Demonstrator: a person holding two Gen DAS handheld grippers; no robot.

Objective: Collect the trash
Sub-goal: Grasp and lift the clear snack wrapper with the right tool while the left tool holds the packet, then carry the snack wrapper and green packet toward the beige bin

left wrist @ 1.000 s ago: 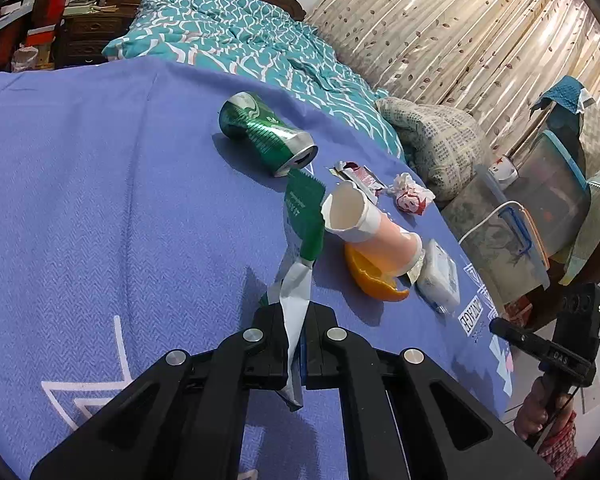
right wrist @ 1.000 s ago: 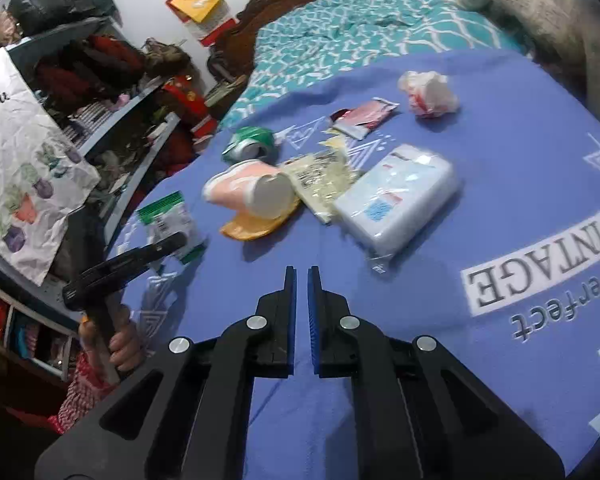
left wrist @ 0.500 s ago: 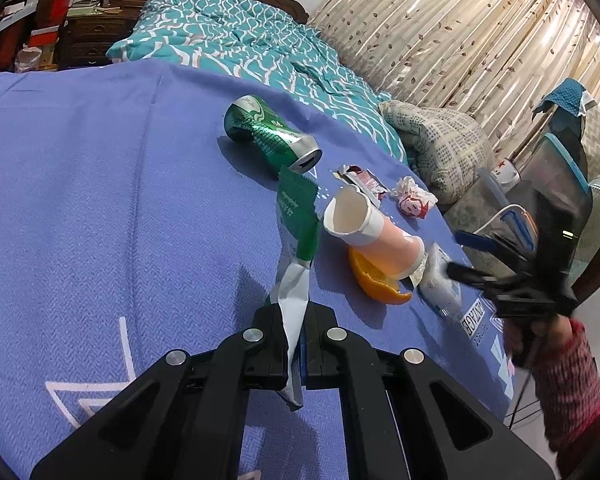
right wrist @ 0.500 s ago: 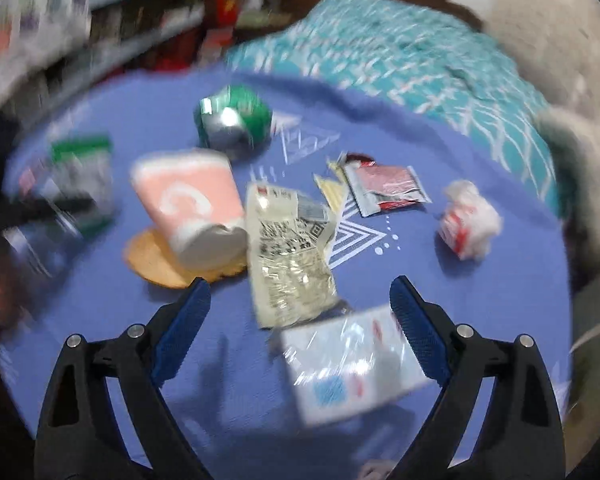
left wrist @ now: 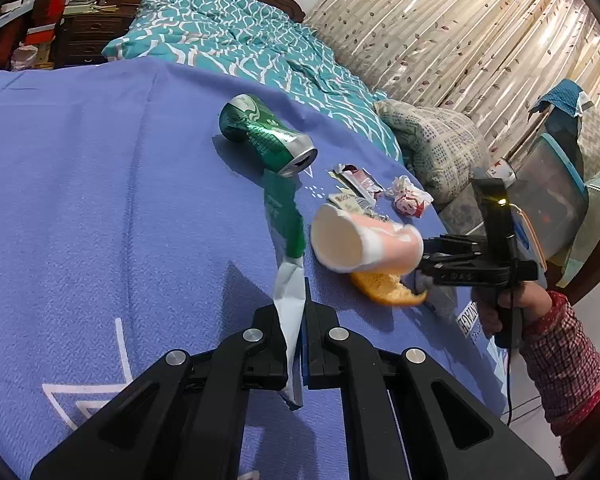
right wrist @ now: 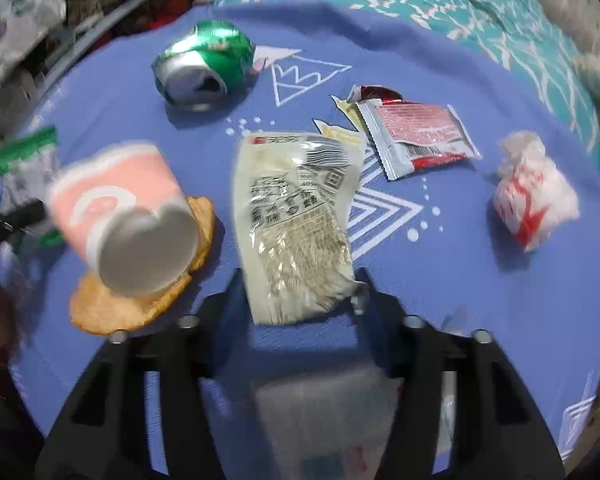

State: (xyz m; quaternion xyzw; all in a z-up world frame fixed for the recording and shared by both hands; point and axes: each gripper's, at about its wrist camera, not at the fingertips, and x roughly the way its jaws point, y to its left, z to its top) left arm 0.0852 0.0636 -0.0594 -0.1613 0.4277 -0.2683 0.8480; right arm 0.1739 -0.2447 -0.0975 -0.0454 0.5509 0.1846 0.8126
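The left tongs (left wrist: pixel 300 336) were pinched nearly closed on the white lower end of a green and white wrapper (left wrist: pixel 286 240), which rose up from between them above the blue bed cover (left wrist: pixel 80 184). Beyond it a dented green can (left wrist: pixel 266 136) lay on its side. To the right of the wrapper a pink paper cup (left wrist: pixel 364 242) lay tipped over on a piece of orange peel (left wrist: pixel 384 290), with the right tongs (left wrist: pixel 428 254) reaching in from the right just beside the cup's base.

From the right wrist view, the green and white wrapper (right wrist: pixel 24 164) sat at the far left edge, the pink cup (right wrist: pixel 124 216) rested on the orange peel (right wrist: pixel 112 308), and the can (right wrist: pixel 204 64) lay further back. The right tongs (right wrist: pixel 300 300) stood partly open, one finger on either side of the near end of a clear printed packet (right wrist: pixel 296 224); the blur made it hard to tell whether they touched it. Right of that lay a red and silver sachet (right wrist: pixel 416 136), then a crumpled white and red wrapper (right wrist: pixel 534 196) well apart at the far right. A blurred pale plastic pack (right wrist: pixel 328 420) sat close under the tongs
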